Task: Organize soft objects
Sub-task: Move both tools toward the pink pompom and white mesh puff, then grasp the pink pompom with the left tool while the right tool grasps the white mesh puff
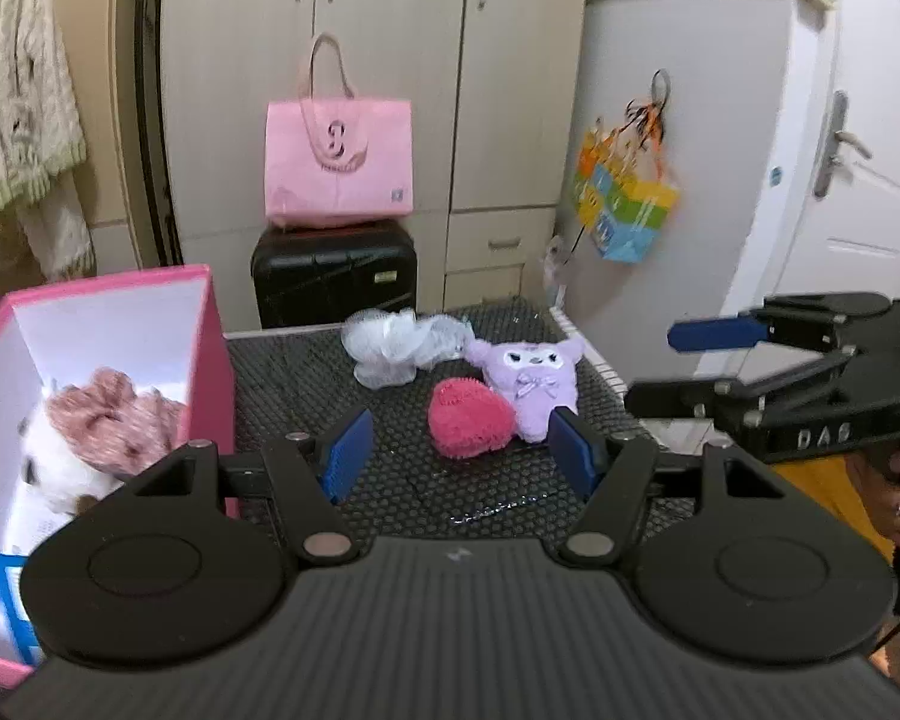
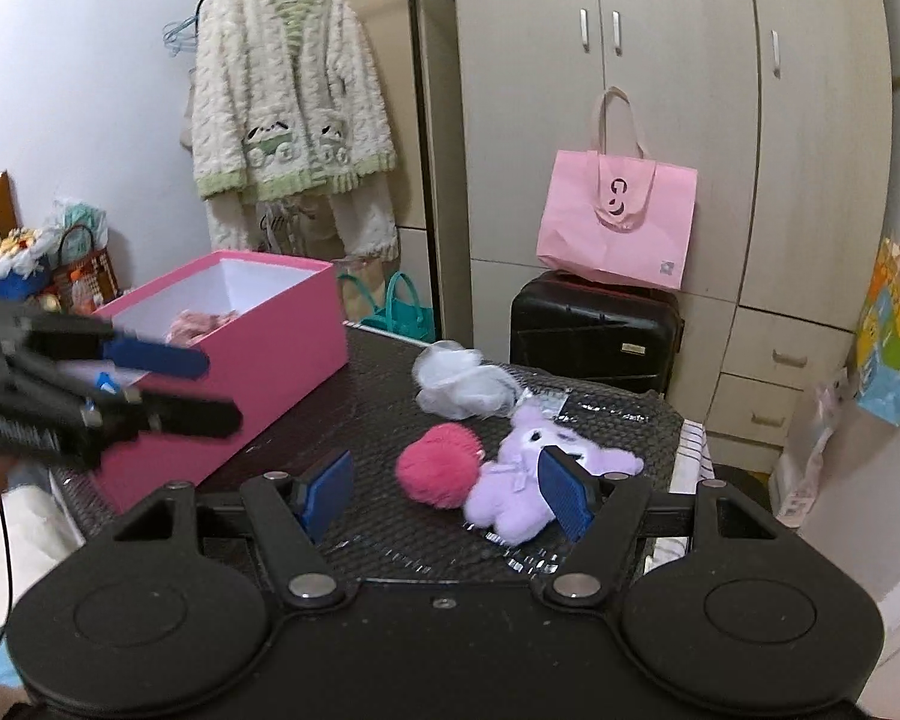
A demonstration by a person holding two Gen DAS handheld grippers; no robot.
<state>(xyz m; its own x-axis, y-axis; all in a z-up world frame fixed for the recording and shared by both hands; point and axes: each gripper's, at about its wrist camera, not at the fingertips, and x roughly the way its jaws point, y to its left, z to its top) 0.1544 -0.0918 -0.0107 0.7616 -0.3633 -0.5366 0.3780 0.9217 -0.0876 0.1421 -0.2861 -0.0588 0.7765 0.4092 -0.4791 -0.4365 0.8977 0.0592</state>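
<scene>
On the counter [image 2: 390, 414]: black, dimpled mat surface.
Pink box [image 2: 258, 348]: at counter's left, holding a pink-and-white furry plush [image 1: 99, 426].
White mesh puff [image 2: 459, 381]: far side, beside purple plush [image 2: 525, 474].
Pink fuzzy heart [image 2: 438, 465]: touching purple plush.
Left gripper [image 1: 459, 447]: fingers spread wide, empty.
Right gripper [image 2: 447, 495]: fingers spread wide, empty.

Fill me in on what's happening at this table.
A person with a gripper in each hand is sorting soft toys into the pink box, which already holds a pink fluffy item. Both the left gripper and the right gripper are open and holding nothing. On the black mat lie a red pom-pom touching a purple plush, and a white mesh puff beyond them.
</scene>
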